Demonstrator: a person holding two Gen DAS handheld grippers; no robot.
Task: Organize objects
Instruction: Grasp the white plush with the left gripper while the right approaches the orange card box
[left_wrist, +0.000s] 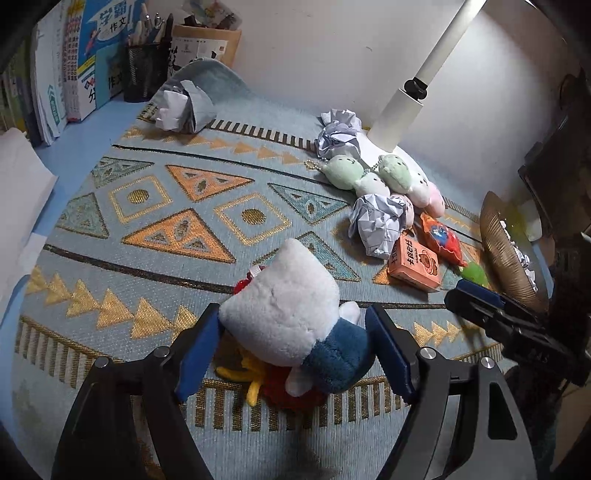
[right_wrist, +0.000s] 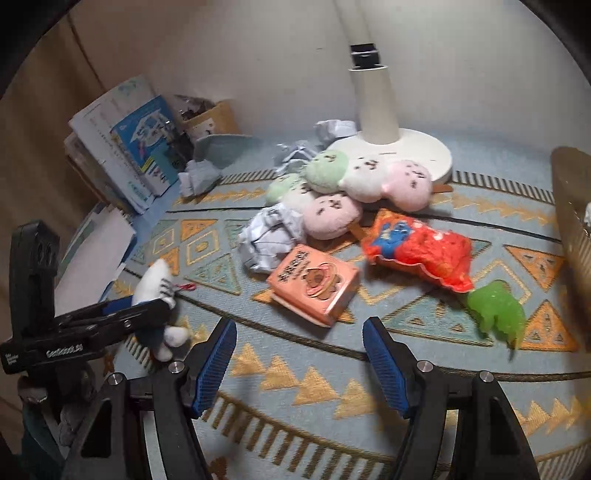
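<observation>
Left wrist view: the left tool (left_wrist: 291, 347) pinches a white-and-blue plush cat (left_wrist: 291, 314) between its blue pads, above the patterned mat (left_wrist: 147, 229) on the bench. The right tool (left_wrist: 480, 302) shows at the right edge.

Right wrist view: the right tool (right_wrist: 299, 358) is spread, holding nothing, just short of the orange box (right_wrist: 314, 284); a red snack bag (right_wrist: 417, 247) and crumpled paper (right_wrist: 269, 236) lie beside the box.

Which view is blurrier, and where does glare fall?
Right wrist view: softer overall, the translucent green toy smeared. Left wrist view: sharper, with glare on the wall beside the white lamp stem; the fluffy white-and-blue plush toy between the tongs stays crisp.
</observation>
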